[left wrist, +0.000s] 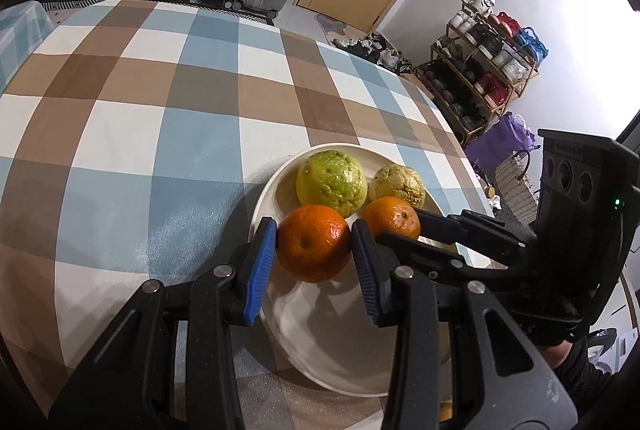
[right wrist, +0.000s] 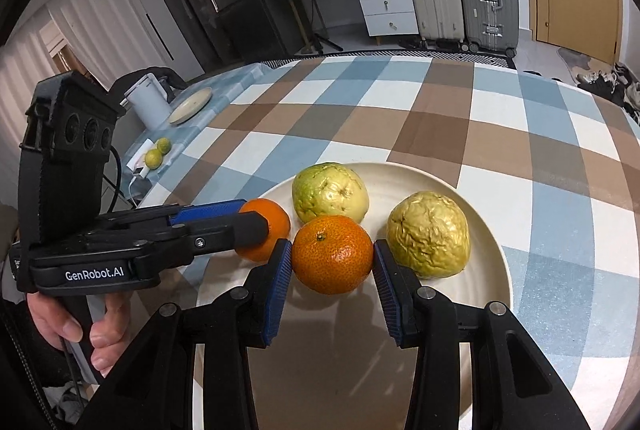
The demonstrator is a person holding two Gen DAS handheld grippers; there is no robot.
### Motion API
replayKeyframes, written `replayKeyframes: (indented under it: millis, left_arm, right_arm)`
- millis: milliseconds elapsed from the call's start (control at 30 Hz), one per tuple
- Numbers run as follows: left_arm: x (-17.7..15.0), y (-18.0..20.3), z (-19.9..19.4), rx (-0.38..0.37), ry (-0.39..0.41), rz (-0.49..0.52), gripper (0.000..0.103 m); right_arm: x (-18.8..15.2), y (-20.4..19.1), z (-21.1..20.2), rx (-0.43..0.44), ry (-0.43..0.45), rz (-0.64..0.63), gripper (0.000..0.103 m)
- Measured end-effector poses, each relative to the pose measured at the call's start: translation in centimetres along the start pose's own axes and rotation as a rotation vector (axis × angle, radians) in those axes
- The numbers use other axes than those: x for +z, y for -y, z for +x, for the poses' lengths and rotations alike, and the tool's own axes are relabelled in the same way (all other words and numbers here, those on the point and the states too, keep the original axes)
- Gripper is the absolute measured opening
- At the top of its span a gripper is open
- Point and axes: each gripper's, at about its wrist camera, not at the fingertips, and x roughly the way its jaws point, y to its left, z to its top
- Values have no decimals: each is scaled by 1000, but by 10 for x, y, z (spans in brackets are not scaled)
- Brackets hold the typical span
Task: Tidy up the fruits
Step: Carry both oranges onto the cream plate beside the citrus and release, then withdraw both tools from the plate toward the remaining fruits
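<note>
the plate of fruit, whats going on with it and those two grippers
A person holds a gripper in each hand over a white plate on a checked tablecloth. The left gripper has its fingers against one orange; the right gripper is clamped on the other orange. Both oranges seem to rest on the plate, beside a green guava and a wrinkled yellow guava.

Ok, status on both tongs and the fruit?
Left tongs shut on orange. Right tongs shut on second orange. Both on cream plate, guavas crowding behind.
</note>
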Motion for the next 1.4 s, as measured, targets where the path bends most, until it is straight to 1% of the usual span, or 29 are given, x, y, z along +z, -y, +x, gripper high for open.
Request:
replayKeyframes:
  millis: [100, 133, 167, 233, 267, 300, 333, 433, 500, 533, 567, 667, 800, 833, 867, 967, 1100, 1200, 1233, 1300, 1367, 1400]
  left_arm:
    - [0, 0, 2, -5, -9, -7, 36]
    - [0, -1, 1, -8, -5, -11, 36]
    - [0, -1, 1, -6, -2, -13, 36]
    - [0, 1, -3, -6, 5, -2, 36]
    - [0, 2, -6, 0, 12, 2, 36]
    - [-1, 2, -9, 3, 18, 3, 36]
    - [-1, 4, -13, 1, 23, 4, 37]
    - [-5, 10, -27, 19, 41, 17, 52]
    - [-10, 15, -38, 22, 56, 25, 54]
    - [-12, 18, -43, 36, 63, 35, 58]
    - [-15, 22, -48, 47, 70, 43, 61]
    - [-22, 31, -64, 64, 89, 57, 64]
    - [-32, 46, -86, 114, 114, 90, 64]
    - [-34, 50, -92, 116, 121, 93, 66]
    - [-37, 54, -98, 115, 129, 97, 70]
    - [-46, 67, -115, 129, 160, 112, 80]
    - [-62, 85, -135, 146, 175, 138, 81]
    - [-76, 97, -147, 157, 187, 150, 85]
    - [-82, 101, -152, 162, 192, 154, 87]
    - [-92, 106, -158, 171, 200, 163, 91]
    - [-103, 113, -165, 181, 213, 172, 97]
    - [-107, 115, -167, 186, 219, 174, 98]
  right_arm:
    - [0, 0, 3, 5, -5, 10, 43]
    - [0, 0, 5, 6, -10, 15, 44]
    - [0, 0, 5, 13, -8, 21, 49]
    - [-1, 1, 2, 28, 15, 33, 54]
    - [-1, 0, 0, 34, 23, 34, 63]
    - [-1, -1, -2, 27, 32, 32, 67]
    - [-1, -1, -4, 25, 39, 31, 68]
    - [-3, -8, -18, 26, 62, 14, 70]
    - [-5, -13, -28, 4, 83, -1, 77]
    - [-7, -15, -34, -7, 100, -7, 82]
    - [-9, -18, -42, -16, 120, -11, 85]
    - [-19, -25, -65, -30, 172, -12, 89]
    - [-33, -33, -90, -57, 213, -9, 92]
    - [-38, -36, -98, -62, 225, -6, 93]
    - [-42, -37, -105, -60, 236, -3, 94]
    - [-53, -42, -125, -67, 277, 3, 97]
    - [-65, -49, -148, -72, 319, 16, 98]
    - [-78, -55, -164, -68, 345, 27, 100]
    - [-81, -57, -169, -68, 352, 27, 103]
    - [-88, -61, -177, -74, 368, 19, 103]
    - [-96, -67, -185, -81, 384, 9, 103]
    - [-100, -69, -188, -81, 391, 8, 103]
